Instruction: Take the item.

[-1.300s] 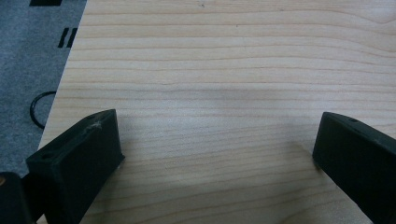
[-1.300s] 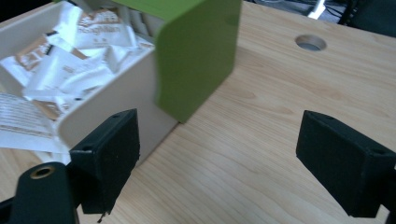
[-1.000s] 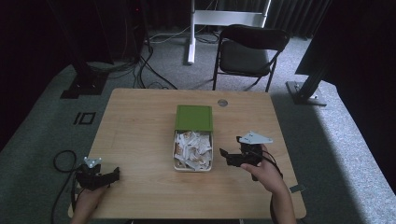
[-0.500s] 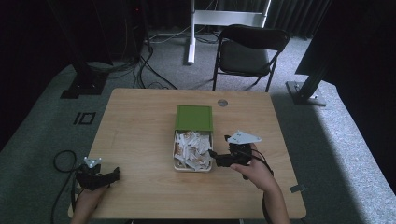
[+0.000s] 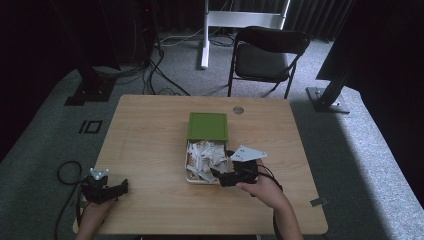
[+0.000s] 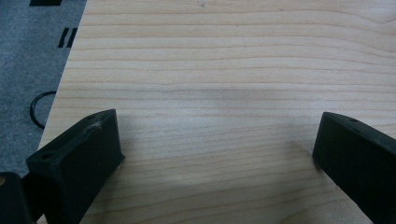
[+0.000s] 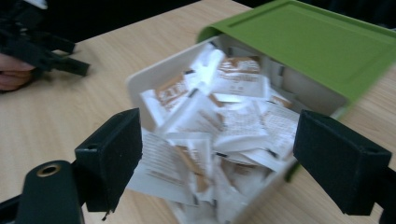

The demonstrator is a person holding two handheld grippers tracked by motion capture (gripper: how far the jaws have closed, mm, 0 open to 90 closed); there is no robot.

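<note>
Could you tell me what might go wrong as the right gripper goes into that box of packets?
The packets are heaped loosely, and some spill over the near rim of the box, so the open right gripper may grab several at once or knock some onto the table. The left gripper rests far off, so the box could slide when pushed.

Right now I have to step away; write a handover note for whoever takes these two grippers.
Right gripper: jaws open, at the near right corner of the box, aimed at the sachets; nothing gripped.
Left gripper: open, empty, over the table near its front left corner.
Box: mid-table, heaped with sachets, green lid over its far end.
Done: box is open.
Left: probably pick out a sachet.
</note>
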